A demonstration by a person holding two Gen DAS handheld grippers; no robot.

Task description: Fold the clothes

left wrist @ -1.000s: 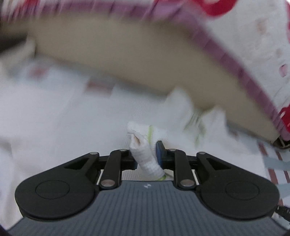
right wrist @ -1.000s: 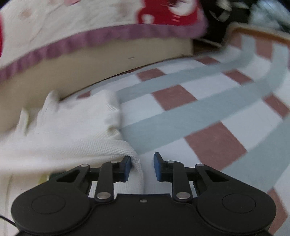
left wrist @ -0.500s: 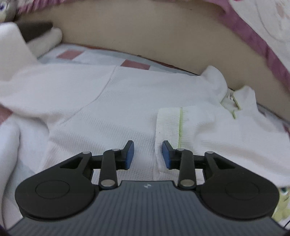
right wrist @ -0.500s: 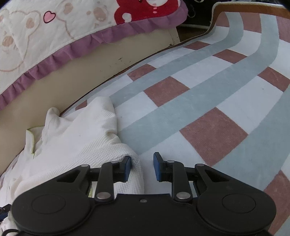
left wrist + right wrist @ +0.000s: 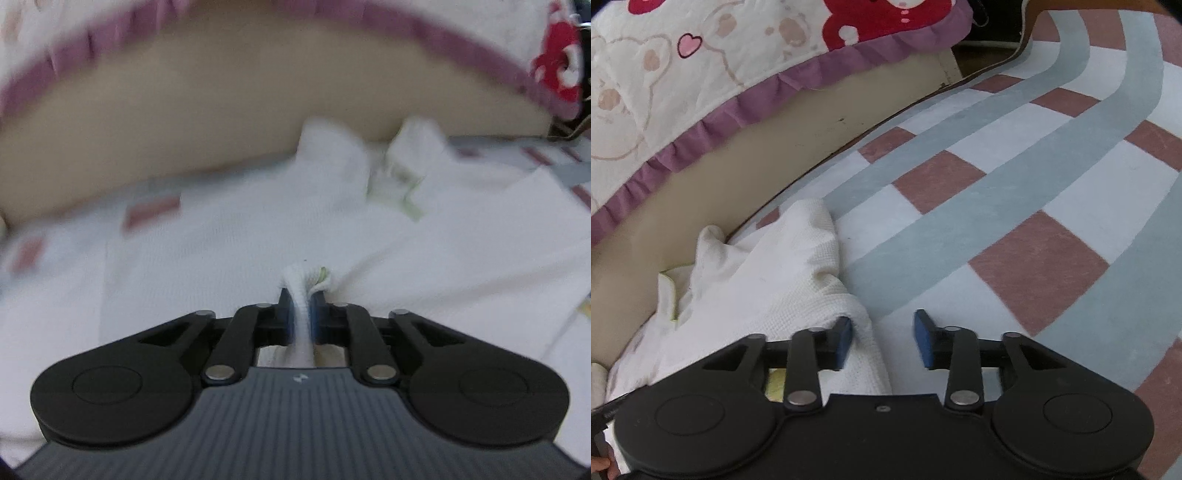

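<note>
The left gripper (image 5: 302, 314) is closing, pinching a fold of the white garment (image 5: 229, 251) (waffle-knit) on the checked rug (image 5: 1015, 206); the right gripper (image 5: 882, 338) is opening, pads apart.

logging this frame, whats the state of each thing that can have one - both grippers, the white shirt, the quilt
left gripper: jaws closing, pinching a bunched fold of the shirt
right gripper: jaws opening, shirt edge between them against one pad only, not clamped
white shirt: rumpled on the checked rug, not folded
quilt: hangs over the bed edge, frill down
</note>
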